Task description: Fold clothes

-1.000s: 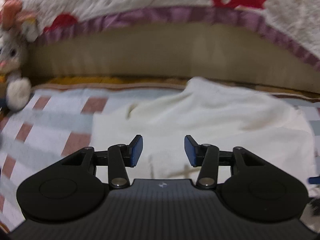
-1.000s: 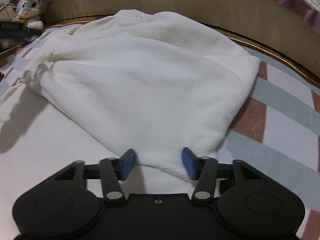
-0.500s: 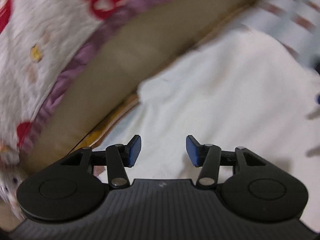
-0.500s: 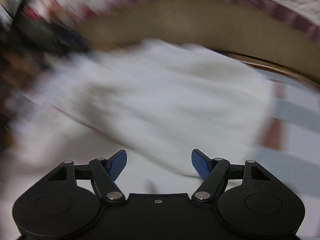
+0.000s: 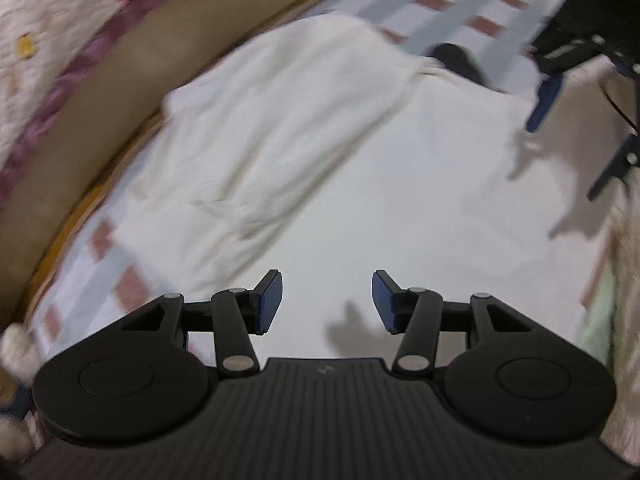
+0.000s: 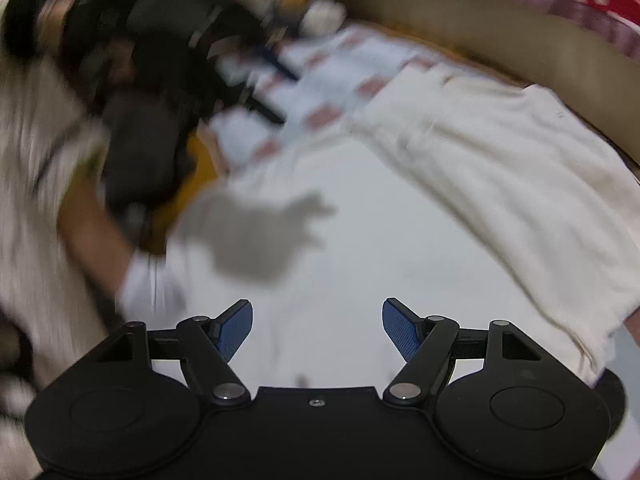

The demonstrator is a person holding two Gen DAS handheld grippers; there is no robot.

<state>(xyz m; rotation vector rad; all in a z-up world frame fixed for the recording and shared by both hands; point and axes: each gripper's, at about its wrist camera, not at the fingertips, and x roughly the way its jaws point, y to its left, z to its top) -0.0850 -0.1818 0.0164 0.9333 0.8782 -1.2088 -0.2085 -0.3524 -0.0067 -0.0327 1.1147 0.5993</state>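
Observation:
A cream-white garment lies spread over the bed, with one part folded over onto itself towards the headboard. In the left wrist view my left gripper hovers above the flat part, open, with nothing between its pads. A blue finger of the other gripper shows at the upper right. In the right wrist view my right gripper stands open wide above the same garment, holding nothing. The left gripper and the hand behind it are a dark blur at the upper left.
A checked bedsheet lies under the garment. A tan headboard curves along the far side, with a red-patterned quilt above it. A blurred plush toy sits near the headboard. A person's pale clothing fills the left edge.
Both grippers have lifted off the garment and swung round, so each view now looks down on it from higher up. The right jaws have spread wider. The left jaws are unchanged.

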